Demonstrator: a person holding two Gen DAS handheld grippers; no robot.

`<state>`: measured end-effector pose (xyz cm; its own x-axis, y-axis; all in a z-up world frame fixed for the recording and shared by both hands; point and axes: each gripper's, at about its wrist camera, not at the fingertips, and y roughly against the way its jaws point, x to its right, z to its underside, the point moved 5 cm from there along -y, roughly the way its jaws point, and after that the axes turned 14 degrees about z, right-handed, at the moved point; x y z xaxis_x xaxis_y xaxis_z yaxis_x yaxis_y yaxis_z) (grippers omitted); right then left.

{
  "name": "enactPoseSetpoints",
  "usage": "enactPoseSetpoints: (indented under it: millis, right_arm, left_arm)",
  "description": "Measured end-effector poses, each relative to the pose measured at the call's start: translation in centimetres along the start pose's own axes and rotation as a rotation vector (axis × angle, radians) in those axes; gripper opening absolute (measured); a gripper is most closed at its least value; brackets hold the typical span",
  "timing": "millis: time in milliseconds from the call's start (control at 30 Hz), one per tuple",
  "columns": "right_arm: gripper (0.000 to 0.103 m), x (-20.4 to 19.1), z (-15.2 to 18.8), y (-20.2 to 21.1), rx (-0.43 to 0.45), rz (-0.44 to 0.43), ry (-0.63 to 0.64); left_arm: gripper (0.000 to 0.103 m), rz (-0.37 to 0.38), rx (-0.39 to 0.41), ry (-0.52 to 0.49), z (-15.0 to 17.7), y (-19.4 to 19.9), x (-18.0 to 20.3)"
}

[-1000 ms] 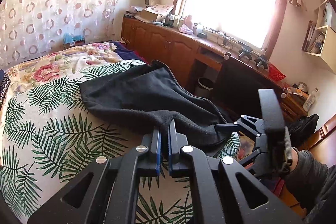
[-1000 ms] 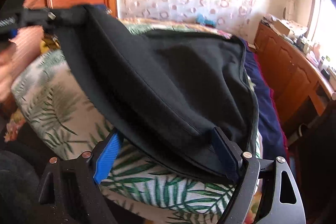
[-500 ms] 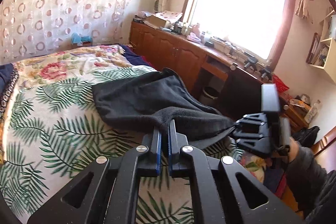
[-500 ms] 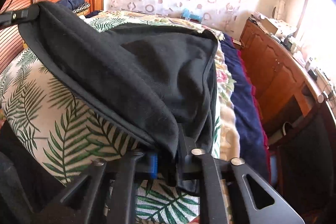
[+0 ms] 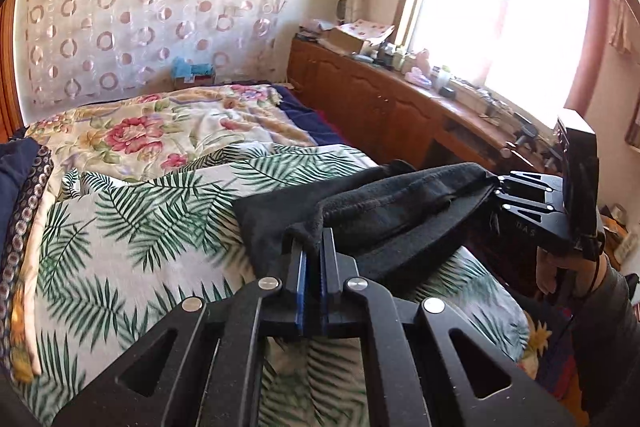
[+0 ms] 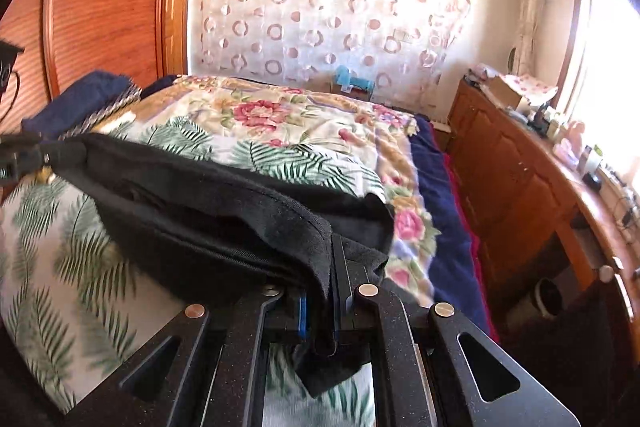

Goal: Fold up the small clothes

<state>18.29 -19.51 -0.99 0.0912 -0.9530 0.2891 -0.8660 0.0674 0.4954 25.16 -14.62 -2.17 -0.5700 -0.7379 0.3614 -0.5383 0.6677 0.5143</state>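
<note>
Black fleece garment hangs stretched between both tongs above the palm-print bedspread. Left tongs clamped on one corner; right tongs clamped on the opposite corner. Judged soft, light, limp and sagging mid-span; hemmed edges give the best hold.

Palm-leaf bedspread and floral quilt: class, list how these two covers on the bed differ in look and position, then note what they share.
The palm-leaf bedspread shows green fronds on white; the floral quilt shows pink and red flowers on cream. The palm-leaf bedspread lies nearer the cameras, under the black garment; the floral quilt lies farther back, towards the curtain. Both are plant-patterned covers spread on one bed.
</note>
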Motion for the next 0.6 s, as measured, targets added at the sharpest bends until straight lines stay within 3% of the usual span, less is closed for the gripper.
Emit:
enactPoseSetpoints:
  millis: [233,367,433,500,600]
  right_arm:
    - [0.008,-0.3,-1.4,-5.6,-0.015,-0.025,-0.022]
    - [0.008,0.5,-1.7,-7.2,-0.046,-0.055,-0.027]
    - [0.01,1.3,-2.6,-8.0,-0.062,-0.072,-0.046]
    - [0.018,2.0,-2.9,-8.5,-0.072,-0.083,-0.064]
    - [0.039,2.4,-3.7,-8.9,-0.061,-0.08,-0.072]
  left_arm:
    - [0.006,-0.016,-0.039,0.018,-1.5,-3.7,-2.8]
    - [0.009,0.015,-0.076,0.054,-1.7,-5.2,-4.2]
    - [0.033,0.026,-0.076,0.063,-1.9,-5.4,-4.3]
    - [0.044,0.026,-0.053,0.052,-2.1,-4.9,-4.3]
    - [0.064,0.033,-0.031,0.045,-2.6,-4.3,-4.3]
